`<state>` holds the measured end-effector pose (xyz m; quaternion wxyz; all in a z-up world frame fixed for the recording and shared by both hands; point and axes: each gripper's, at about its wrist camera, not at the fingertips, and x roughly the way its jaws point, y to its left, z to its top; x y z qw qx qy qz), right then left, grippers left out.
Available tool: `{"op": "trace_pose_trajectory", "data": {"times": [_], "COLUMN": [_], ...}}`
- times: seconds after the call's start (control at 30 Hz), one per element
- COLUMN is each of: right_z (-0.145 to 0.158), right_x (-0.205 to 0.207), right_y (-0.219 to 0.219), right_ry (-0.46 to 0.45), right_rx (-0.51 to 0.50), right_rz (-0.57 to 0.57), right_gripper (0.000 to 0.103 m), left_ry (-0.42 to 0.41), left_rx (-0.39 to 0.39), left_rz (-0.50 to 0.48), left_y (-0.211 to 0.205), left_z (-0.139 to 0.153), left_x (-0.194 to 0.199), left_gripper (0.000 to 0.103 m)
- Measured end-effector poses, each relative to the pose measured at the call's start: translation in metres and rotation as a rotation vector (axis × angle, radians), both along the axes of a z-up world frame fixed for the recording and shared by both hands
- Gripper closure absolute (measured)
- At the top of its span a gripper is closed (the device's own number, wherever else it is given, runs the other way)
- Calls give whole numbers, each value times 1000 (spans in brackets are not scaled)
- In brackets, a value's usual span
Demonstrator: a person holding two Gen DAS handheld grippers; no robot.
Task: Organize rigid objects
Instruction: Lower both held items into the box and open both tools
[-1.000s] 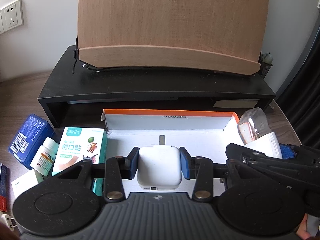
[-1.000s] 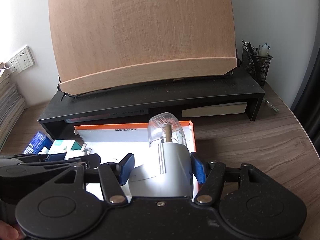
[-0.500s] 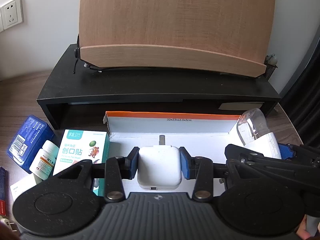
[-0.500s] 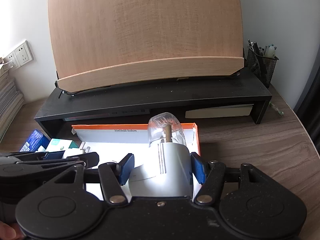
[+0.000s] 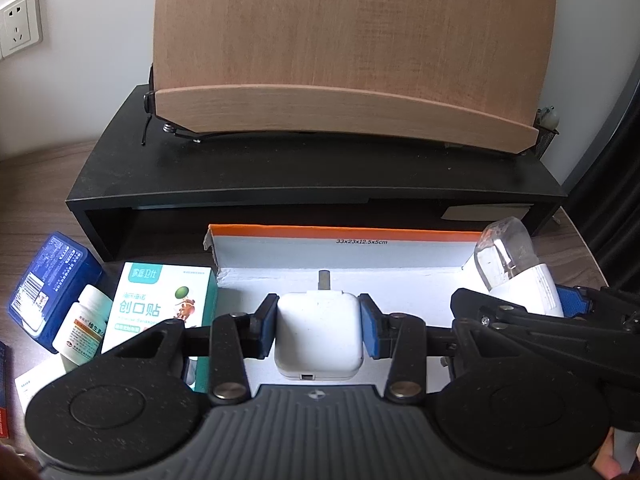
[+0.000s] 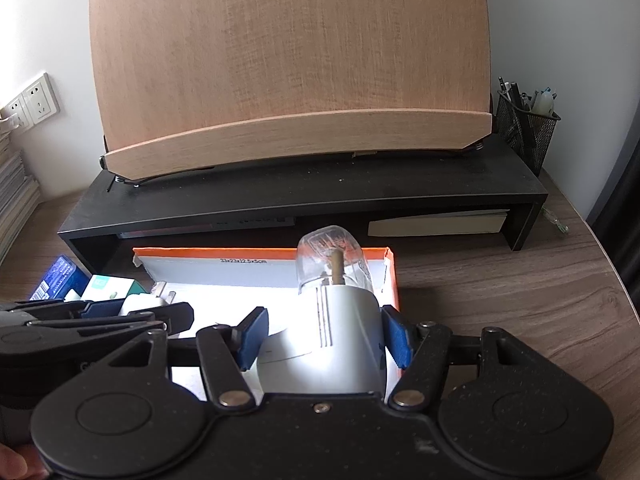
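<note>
The left gripper (image 5: 319, 330) clamps a white charger (image 5: 319, 336) between its 2 blue pads over the orange-edged cardboard box (image 5: 348, 236). Left of the box lie a bandage carton (image 5: 160, 300), a white pill bottle (image 5: 82, 328) and a blue box (image 5: 48, 284); at right, the right gripper (image 5: 560, 306) holds a clear-capped white bottle (image 5: 516, 268).

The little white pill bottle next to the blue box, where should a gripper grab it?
Probably around its round body just under the white cap, coming from above. The pill bottle stands upright, squeezed between the blue box and the bandage box, so its sides are crowded low down and only the top is free. A round body could slip, so pinch across the middle.
</note>
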<state>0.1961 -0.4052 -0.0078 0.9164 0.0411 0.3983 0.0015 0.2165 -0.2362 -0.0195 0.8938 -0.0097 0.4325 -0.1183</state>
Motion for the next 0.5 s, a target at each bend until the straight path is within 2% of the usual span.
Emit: {"op": "trace_pose_trajectory", "data": {"times": [0.33,0.5], "right_z": [18,24], "right_x": [-17,-27], "right_y": [-10,-17], "right_ry": [-70,-79], "right_rx": [-21,-17], "right_rz": [-52,-88], "right_gripper": [29,28], "left_ry": [8,10], "left_rx": [-7,-34], "left_rz": [-43,-83], "left_y": [-13,-21], "left_z": [-5,-3], "left_x": [5,6], "left_gripper": [61,59]}}
